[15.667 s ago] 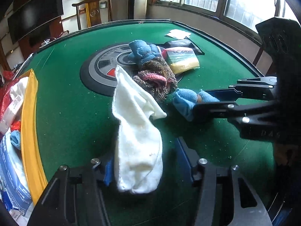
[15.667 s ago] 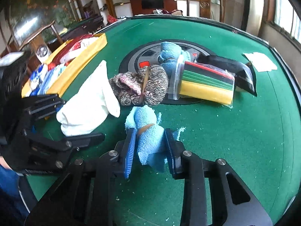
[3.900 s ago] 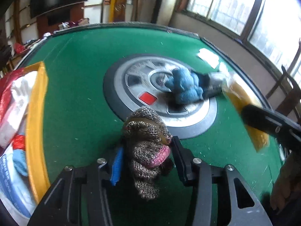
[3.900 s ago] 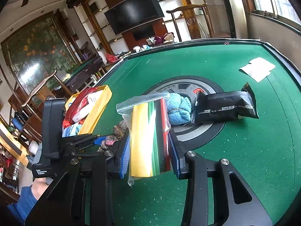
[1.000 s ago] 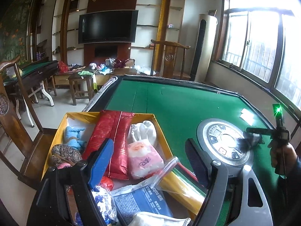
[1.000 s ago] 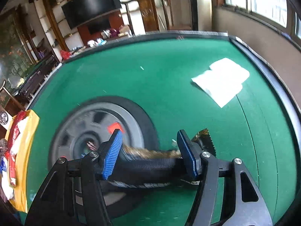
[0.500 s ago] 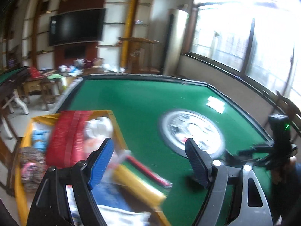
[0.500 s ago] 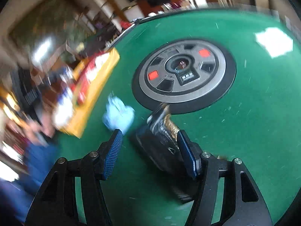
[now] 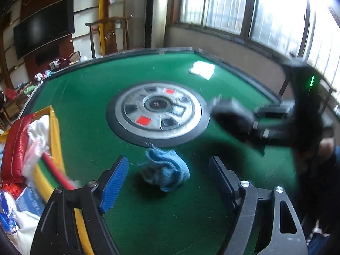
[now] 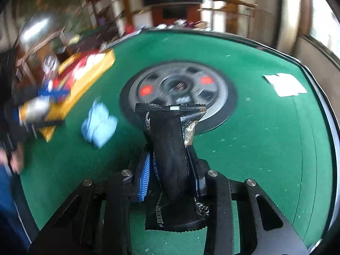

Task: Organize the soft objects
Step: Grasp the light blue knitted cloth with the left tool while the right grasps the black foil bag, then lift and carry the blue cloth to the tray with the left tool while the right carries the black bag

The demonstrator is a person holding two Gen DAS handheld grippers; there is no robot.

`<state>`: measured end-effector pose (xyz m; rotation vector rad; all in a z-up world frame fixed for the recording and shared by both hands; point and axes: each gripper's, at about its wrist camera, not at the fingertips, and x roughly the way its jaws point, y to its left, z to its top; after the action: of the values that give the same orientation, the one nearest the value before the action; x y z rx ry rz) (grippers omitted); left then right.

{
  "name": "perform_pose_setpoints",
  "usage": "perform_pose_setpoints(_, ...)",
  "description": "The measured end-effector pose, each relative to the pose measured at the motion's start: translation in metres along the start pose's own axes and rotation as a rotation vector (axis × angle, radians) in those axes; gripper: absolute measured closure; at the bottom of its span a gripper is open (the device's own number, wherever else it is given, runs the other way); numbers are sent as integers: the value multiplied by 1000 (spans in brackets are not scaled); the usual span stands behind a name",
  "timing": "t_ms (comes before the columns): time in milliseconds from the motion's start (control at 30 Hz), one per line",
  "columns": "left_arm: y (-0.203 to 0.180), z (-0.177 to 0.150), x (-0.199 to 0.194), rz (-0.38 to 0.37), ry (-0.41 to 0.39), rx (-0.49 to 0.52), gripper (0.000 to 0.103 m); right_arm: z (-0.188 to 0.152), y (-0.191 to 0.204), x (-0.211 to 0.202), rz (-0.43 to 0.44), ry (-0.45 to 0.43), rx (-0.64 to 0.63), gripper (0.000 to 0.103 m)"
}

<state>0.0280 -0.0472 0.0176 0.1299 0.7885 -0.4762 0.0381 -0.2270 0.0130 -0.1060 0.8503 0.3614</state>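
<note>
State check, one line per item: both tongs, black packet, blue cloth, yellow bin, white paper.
left tongs: open, empty, blue cloth lies ahead between the fingers
right tongs: shut on black packet
black packet: gripped, lifted
blue cloth: crumpled, loose on the felt
yellow bin: filled with items
white paper: flat on the felt

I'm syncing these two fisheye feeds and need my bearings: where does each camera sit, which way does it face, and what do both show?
Left wrist: on the left gripper, open, facing the blue cloth on the green table; the right gripper shows at right.
Right wrist: on the right gripper, shut on the black packet, facing the table's centre disc; a blurred hand shows at left.
Shared: cloth, disc, yellow box, white paper.
</note>
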Motion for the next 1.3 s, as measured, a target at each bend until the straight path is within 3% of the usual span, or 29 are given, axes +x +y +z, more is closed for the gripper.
perform_pose_setpoints(167,-10,-2,25,111,73,7,24,6,-9,-12,15,-66,118,72)
perform_pose_setpoints(300,-7,-5,45,114,132,-32,25,9,-6,-27,56,-106,150,72)
perform_pose_setpoints(333,-8,-6,49,111,145,-41,30,9,-5,-29,58,-109,158,72)
perform_pose_setpoints(367,-7,-7,54,105,163,-47,47,9,-4,-27,60,-106,164,72)
perform_pose_setpoints(400,-8,-8,54,118,158,-44,49,8,-4,-27,67,-101,170,72)
perform_pose_setpoints(433,-10,-7,53,130,143,-36,61,8,-5,-26,79,-97,181,72)
perform_pose_setpoints(767,-8,-11,30,98,60,-66,62,5,-4,-22,98,-92,211,72)
perform_pose_setpoints(1300,-5,-4,28,70,16,-76,62,2,-7,-2,77,-31,213,72)
